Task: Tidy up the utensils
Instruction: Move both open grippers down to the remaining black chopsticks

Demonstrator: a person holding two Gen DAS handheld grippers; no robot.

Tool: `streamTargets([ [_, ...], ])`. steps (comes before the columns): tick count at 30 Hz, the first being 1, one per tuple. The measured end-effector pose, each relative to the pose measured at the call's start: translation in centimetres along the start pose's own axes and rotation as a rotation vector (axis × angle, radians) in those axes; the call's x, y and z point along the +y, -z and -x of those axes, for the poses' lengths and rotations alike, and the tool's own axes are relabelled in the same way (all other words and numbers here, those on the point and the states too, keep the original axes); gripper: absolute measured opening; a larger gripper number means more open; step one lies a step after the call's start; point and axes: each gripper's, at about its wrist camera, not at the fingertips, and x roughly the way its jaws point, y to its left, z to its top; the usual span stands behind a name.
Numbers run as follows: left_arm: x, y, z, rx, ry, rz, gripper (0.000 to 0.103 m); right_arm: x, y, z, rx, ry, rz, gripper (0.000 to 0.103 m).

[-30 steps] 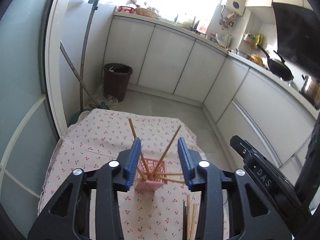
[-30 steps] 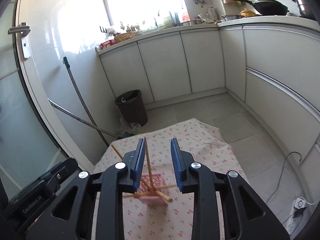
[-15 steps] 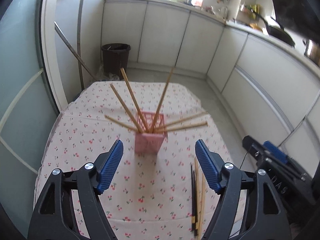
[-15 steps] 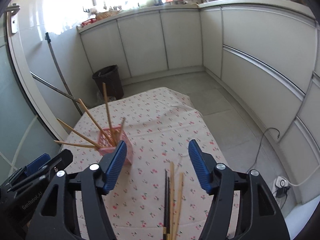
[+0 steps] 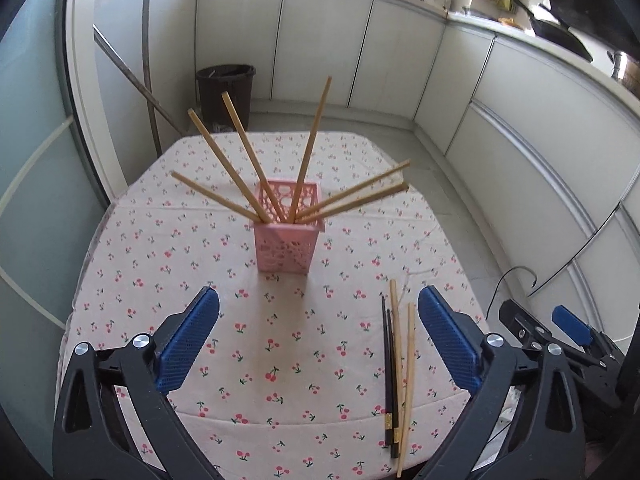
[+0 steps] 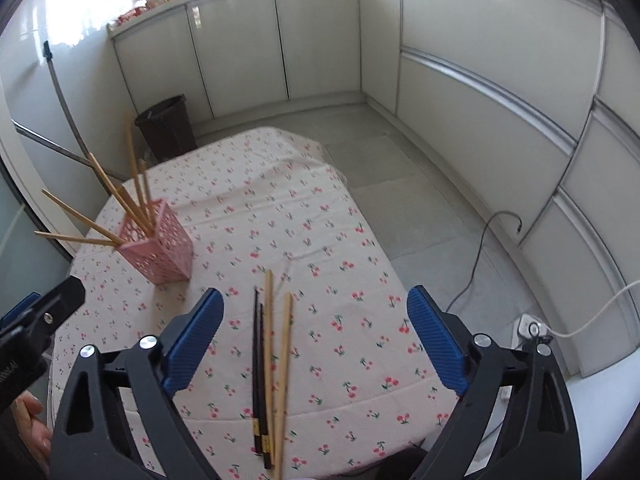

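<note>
Your left gripper (image 5: 319, 338) and right gripper (image 6: 315, 336) both hover with fingers apart, empty. Four chopsticks (image 6: 269, 364) lie on the desk (image 6: 340, 240) beneath your right gripper; the pink holder (image 5: 287, 233) stands mid-desk.

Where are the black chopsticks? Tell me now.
The black chopsticks lie flat on the cherry-print tablecloth near its front edge, directly left of two wooden chopsticks, between the open right gripper fingers.
</note>
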Motion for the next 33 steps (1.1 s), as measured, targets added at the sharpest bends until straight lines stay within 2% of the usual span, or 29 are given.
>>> streamTargets([
  [4,-0.5,0.8,-1.6,0.054,-0.01,-0.02,0.096,-1.5,0.6,-2.2,0.099,-0.006,-0.033,0.094],
  [8,-0.9,1.6,-3.6,0.114,-0.022,-0.031,0.096,-3.0,1.2,-4.4,0.222,-0.055,-0.102,0.094],
  [14,-0.7,2.9,-7.5,0.243,-0.021,0.018,0.096,-5.2,3.0,-7.7,0.422,-0.149,-0.266,0.094],
  [16,-0.6,3.3,-8.9,0.285,-0.029,0.038,0.096,-5.7,3.3,-8.2,0.456,-0.166,-0.306,0.094],
  [18,-0.5,3.8,-10.6,0.33,-0.031,0.071,0.096,-6.0,3.4,-8.5,0.478,-0.19,-0.337,0.094],
  [22,-1.5,4.3,-13.2,0.365,-0.019,0.09,0.094,-6.0,3.2,-8.4,0.479,-0.208,-0.354,0.094],
  [24,-2.4,4.4,-14.5,0.36,-0.026,0.083,0.09,-6.2,3.1,-8.4,0.479,-0.216,-0.366,0.094],
  [27,-3.5,4.2,-16.0,0.355,-0.044,0.076,0.078,-7.2,3.0,-8.3,0.475,-0.232,-0.417,0.094],
  [29,-3.9,4.3,-17.2,0.374,-0.062,0.082,0.063,-8.0,2.8,-8.2,0.473,-0.241,-0.451,0.094],
  [33,-4.1,4.0,-17.8,0.367,-0.078,0.091,0.06,-8.7,2.6,-8.2,0.475,-0.265,-0.497,0.094],
])
